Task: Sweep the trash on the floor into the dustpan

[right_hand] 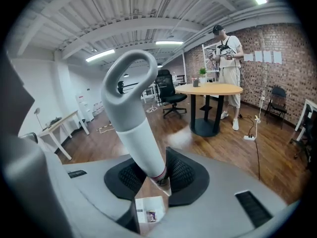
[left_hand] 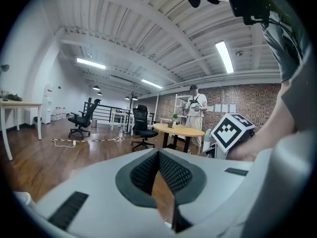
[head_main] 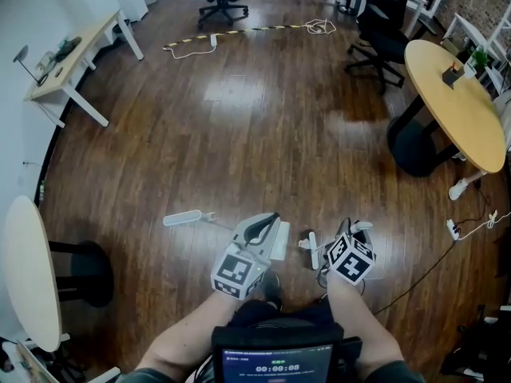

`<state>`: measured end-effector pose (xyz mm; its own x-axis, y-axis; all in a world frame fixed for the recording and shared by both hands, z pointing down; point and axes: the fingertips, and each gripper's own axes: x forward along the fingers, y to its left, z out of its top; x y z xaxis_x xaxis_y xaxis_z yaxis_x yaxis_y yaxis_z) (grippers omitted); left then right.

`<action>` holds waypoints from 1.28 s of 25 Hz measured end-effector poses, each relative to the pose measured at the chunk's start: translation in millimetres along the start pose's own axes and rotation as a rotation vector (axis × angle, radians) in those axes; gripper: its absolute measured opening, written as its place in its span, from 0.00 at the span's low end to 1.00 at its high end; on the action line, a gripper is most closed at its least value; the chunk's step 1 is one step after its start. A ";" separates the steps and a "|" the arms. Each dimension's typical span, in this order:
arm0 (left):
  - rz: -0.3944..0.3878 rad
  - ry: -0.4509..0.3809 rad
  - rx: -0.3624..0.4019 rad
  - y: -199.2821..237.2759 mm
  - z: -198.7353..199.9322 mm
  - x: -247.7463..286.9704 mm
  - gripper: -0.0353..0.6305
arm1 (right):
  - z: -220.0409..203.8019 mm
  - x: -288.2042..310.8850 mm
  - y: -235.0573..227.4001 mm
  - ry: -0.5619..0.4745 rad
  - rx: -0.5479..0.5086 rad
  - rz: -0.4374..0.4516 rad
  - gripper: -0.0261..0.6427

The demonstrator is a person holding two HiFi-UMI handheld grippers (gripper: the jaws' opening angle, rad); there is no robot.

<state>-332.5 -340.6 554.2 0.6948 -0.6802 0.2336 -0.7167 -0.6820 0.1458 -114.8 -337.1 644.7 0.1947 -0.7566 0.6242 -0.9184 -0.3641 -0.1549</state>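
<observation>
In the right gripper view a grey-and-white handle (right_hand: 132, 108) with a loop at its top stands between the pads of my right gripper (right_hand: 153, 175), which is shut on it. In the head view that gripper (head_main: 355, 227) is low and right of centre, with a short white stick (head_main: 313, 250) just to its left. My left gripper (head_main: 270, 219) is beside it, and in its own view (left_hand: 158, 153) the jaw tips meet on nothing. A flat white piece (head_main: 280, 242) lies at its right side. A pale grey elongated piece (head_main: 184, 218) lies on the floor to the left. I can make out no trash.
A round wooden table (head_main: 455, 102) stands at the right with a person (right_hand: 228, 48) beside it. Office chairs (head_main: 382, 22) are at the back and a desk (head_main: 72, 62) at the far left. A cable (head_main: 239, 32) and a power strip (head_main: 453, 228) lie on the wood floor.
</observation>
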 end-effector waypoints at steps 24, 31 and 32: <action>0.007 -0.048 0.027 -42.6 44.7 -16.0 0.09 | 72.7 -70.0 32.7 -0.152 0.002 0.257 0.20; -0.060 -0.080 0.058 -110.4 78.8 10.7 0.09 | 143.0 -127.0 -3.1 -0.314 -0.167 0.383 0.19; -0.065 -0.084 0.061 -120.8 81.5 14.4 0.09 | 150.7 -134.2 -11.2 -0.332 -0.182 0.396 0.19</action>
<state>-231.0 -289.9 461.7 0.7444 -0.6521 0.1437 -0.6664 -0.7390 0.0988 -78.7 -313.2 447.3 -0.1066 -0.9583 0.2652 -0.9826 0.0608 -0.1753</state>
